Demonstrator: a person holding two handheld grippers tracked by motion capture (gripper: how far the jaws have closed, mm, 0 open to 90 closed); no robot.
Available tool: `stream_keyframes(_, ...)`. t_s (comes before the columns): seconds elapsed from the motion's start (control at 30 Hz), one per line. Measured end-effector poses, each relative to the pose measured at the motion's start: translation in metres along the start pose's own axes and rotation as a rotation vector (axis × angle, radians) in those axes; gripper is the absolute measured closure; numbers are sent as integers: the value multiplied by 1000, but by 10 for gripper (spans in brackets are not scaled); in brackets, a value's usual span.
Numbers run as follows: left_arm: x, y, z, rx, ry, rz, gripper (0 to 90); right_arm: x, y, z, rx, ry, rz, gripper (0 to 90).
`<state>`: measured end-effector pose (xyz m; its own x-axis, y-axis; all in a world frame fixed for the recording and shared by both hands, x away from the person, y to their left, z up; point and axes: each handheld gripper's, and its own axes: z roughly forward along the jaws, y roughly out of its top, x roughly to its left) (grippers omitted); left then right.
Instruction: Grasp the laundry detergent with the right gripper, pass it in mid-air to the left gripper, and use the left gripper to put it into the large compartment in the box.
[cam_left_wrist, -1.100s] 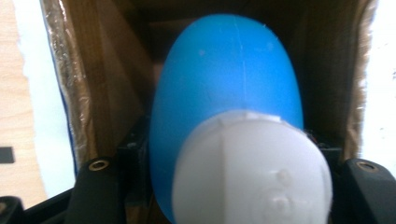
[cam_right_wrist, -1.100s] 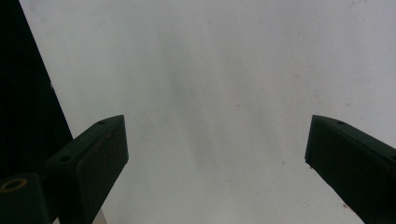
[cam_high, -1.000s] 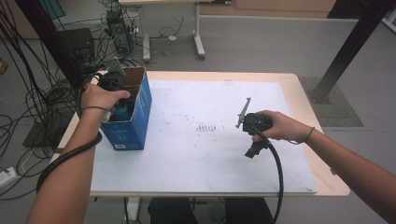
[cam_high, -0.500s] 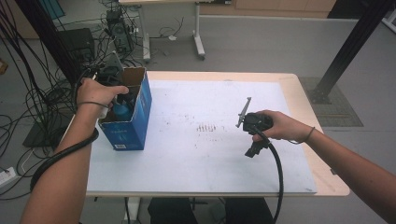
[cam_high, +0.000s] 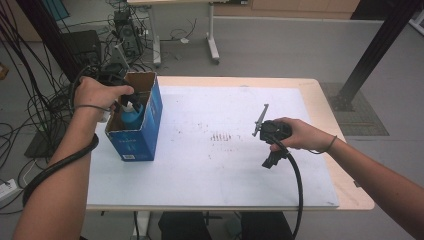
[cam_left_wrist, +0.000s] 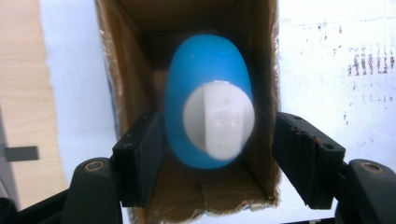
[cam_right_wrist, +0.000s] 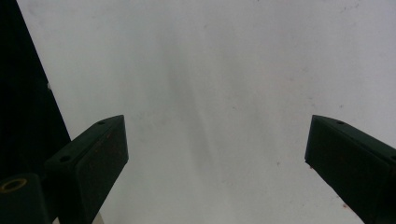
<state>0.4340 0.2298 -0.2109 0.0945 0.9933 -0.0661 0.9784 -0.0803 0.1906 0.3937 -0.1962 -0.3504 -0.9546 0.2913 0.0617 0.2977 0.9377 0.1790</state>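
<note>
A white sheet covers most of the tabletop (cam_high: 200, 170), with a grey floor and tangled cables beyond its far edge. Near the left edge stands an open blue cardboard box (cam_high: 150, 120), and inside it is a blue bottle (cam_left_wrist: 205, 93) with a white cap (cam_left_wrist: 218, 119). The left hand-held gripper (cam_left_wrist: 218, 154) hangs over the box opening; its jaws have just been opening, and the bottle sits between them, the right pad clear of it. Toward the right edge, the right hand-held gripper (cam_right_wrist: 215, 154) rests low over the bare sheet, jaws wide apart with nothing between them.
</note>
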Motion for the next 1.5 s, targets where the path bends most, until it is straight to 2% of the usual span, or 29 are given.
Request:
stream_keyframes(0.1,-3,0,-11,-18,4,11,317,0,0,0,1,0,-3,59)
stream_keyframes(0.2,-8,-2,-22,-41,16,27,252,0,0,0,-2,-3,5,59)
stream_keyframes(0.27,-14,-3,-26,-36,22,45,227,0,-1,-1,-1,1,8,59)
stream_keyframes(0.43,-33,-7,-35,-27,42,98,131,-1,-1,0,3,2,6,59)
stream_keyframes(0.57,-48,-11,-41,-33,38,127,113,0,0,1,0,5,8,59)
stream_keyframes(0.7,-63,-13,-45,-26,32,169,100,0,0,1,2,5,5,59)
stream_keyframes(0.77,-72,-14,-47,-11,43,195,95,0,0,0,4,8,5,59)
stream_keyframes(0.9,-88,-18,-47,17,40,246,96,1,-2,-1,-2,5,17,59)
stream_keyframes(1.17,-122,-24,-44,35,17,334,91,0,-7,-4,1,-3,25,59)
stream_keyframes(1.4,-148,-31,-30,50,-9,393,86,2,-9,-5,0,-6,25,60)
stream_keyframes(1.47,-153,-31,-23,51,3,406,85,3,-9,-6,4,-7,27,60)
stream_keyframes(1.5,-156,-32,-18,47,1,400,87,3,-10,-6,0,-7,26,60)
